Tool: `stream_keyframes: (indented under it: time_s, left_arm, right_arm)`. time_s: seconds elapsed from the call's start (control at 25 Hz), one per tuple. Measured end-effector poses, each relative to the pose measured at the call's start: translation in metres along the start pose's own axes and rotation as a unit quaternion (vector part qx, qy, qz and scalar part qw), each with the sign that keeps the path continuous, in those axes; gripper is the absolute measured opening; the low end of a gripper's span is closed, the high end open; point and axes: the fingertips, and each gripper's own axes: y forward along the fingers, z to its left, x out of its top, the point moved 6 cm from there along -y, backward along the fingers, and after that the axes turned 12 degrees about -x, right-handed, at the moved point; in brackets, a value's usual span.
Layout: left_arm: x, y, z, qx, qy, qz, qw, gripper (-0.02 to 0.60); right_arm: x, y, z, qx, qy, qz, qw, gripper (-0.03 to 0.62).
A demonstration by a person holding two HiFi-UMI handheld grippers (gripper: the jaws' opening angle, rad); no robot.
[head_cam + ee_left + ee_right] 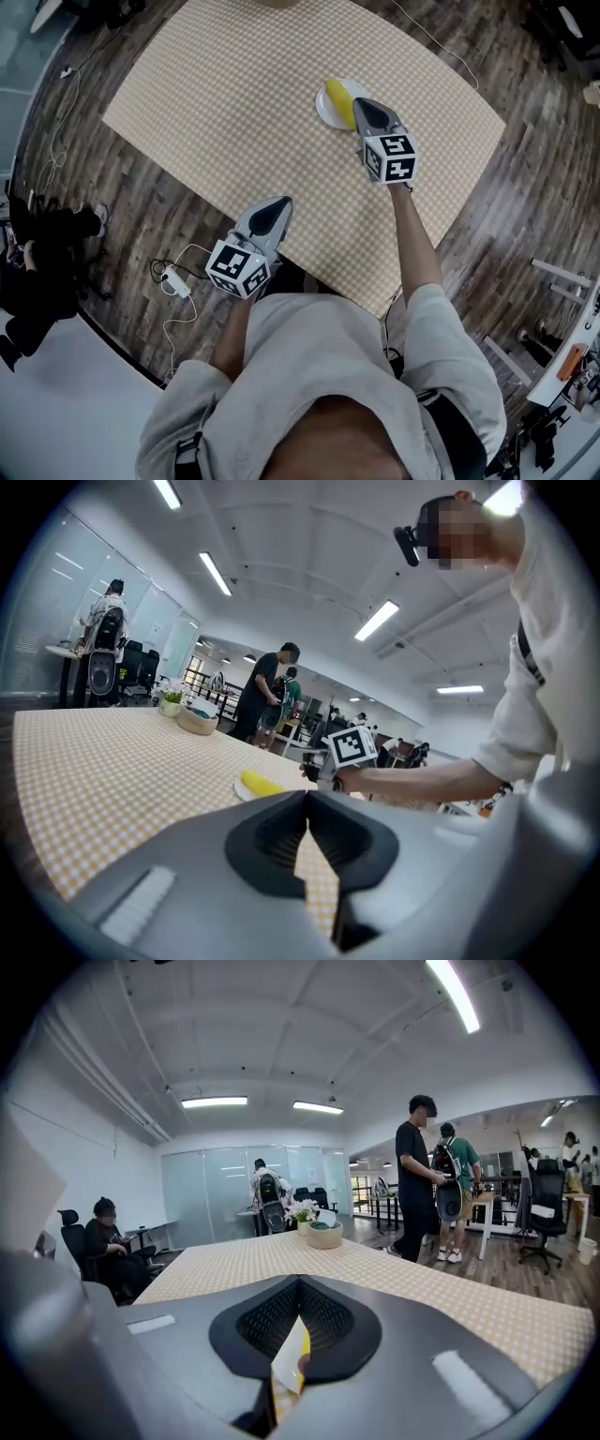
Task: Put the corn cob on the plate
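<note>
While beside tongs, corn on plate

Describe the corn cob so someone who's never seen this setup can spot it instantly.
Start at the table with the checkered cloth. Toward its far right part sits a small white plate, just ahead of the right gripper. The corn cob lies on that plate: a stubby, bright yellow piece, the only yellow thing on the cloth.
</note>
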Motion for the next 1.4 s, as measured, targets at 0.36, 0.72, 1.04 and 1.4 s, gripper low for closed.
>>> stream_keyframes:
  time_s: [0.36, 0.72, 1.04, 1.4]
  left_arm:
    - [0.035, 0.024, -0.028, -0.038, 0.06, -0.012, 0.9974, 0.008]
    - [0.046, 0.026, -0.065, -0.048, 0.095, -0.017, 0.9942, 0.008]
    - [0.04, 0.005, -0.09, -0.05, 0.106, -0.036, 0.9924, 0.008]
    - [0.019, -0.074, -0.098, -0.062, 0.101, -0.068, 0.9906, 0.008]
  right_arm:
    - [0.062, -0.056, -0.008, -0.018, -0.018, -0.092, 0.995, 0.0]
    - [0.064, -0.112, -0.01, -0.025, -0.001, -0.114, 0.993, 0.0]
    - [0.032, -0.18, 0.023, -0.034, 0.01, -0.113, 0.993, 0.0]
    - [0.005, -0.255, 0.113, -0.039, 0.038, -0.108, 0.993, 0.0]
